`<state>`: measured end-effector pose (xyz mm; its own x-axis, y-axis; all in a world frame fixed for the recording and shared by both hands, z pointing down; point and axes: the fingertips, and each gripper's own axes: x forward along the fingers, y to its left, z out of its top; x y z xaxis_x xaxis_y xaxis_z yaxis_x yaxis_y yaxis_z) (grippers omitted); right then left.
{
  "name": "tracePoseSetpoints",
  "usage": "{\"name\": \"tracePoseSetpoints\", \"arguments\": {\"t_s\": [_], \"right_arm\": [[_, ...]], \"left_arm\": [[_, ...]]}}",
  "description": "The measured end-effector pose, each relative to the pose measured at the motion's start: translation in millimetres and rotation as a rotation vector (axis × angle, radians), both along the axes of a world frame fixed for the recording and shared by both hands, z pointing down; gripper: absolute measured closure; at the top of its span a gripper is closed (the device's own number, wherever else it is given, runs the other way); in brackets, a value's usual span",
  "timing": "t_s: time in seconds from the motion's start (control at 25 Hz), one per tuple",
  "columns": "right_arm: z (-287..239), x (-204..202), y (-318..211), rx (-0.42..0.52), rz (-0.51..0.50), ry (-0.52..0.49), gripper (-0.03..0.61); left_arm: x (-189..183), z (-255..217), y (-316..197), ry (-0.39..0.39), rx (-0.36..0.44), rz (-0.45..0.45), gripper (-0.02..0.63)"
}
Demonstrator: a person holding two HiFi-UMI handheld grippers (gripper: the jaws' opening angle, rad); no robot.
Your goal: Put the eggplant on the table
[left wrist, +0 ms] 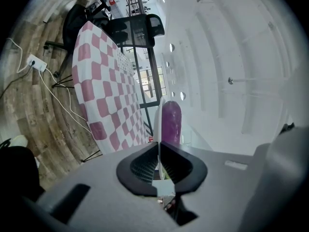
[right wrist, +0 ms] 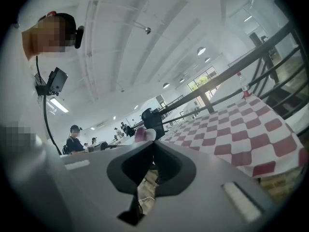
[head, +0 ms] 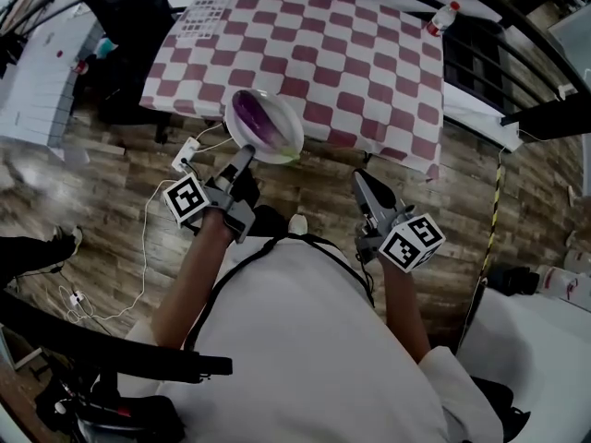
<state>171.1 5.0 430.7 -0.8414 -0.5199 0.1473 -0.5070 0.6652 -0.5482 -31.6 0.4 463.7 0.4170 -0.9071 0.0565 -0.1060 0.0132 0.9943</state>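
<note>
A purple eggplant [head: 251,116] lies on a white plate [head: 277,141] that hangs at the near edge of the table [head: 351,72], which has a red-and-white checked cloth. My left gripper [head: 242,160] is shut on the plate's near rim. In the left gripper view the thin plate rim [left wrist: 158,122] runs between the closed jaws of the left gripper [left wrist: 158,146], with the eggplant [left wrist: 171,122] just beyond. My right gripper [head: 362,181] is held to the right, short of the table, shut and empty; in its own view the right gripper [right wrist: 153,143] has its tips together.
A plastic bottle [head: 441,18] stands at the table's far right corner. A white power strip [head: 186,153] and its cables lie on the wooden floor at the left. A black chair [head: 120,7] stands at the table's far left, and dark railings [head: 517,26] run at the right.
</note>
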Motion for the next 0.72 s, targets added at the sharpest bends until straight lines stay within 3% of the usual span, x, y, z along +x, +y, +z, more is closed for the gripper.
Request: {"name": "tracePoseSetpoints", "arguments": {"t_s": [0.36,0.72], "right_arm": [[3.7,-2.8,-0.6,-0.014,0.015,-0.008,0.571],[3.7,-20.5,-29.2,-0.016,0.035,-0.003,0.571]], "left_arm": [[-2.9,4.4,-4.9,0.007,-0.005,0.000,0.591],[-15.6,1.9,-41.9,0.009,0.005,0.030,0.591]]}}
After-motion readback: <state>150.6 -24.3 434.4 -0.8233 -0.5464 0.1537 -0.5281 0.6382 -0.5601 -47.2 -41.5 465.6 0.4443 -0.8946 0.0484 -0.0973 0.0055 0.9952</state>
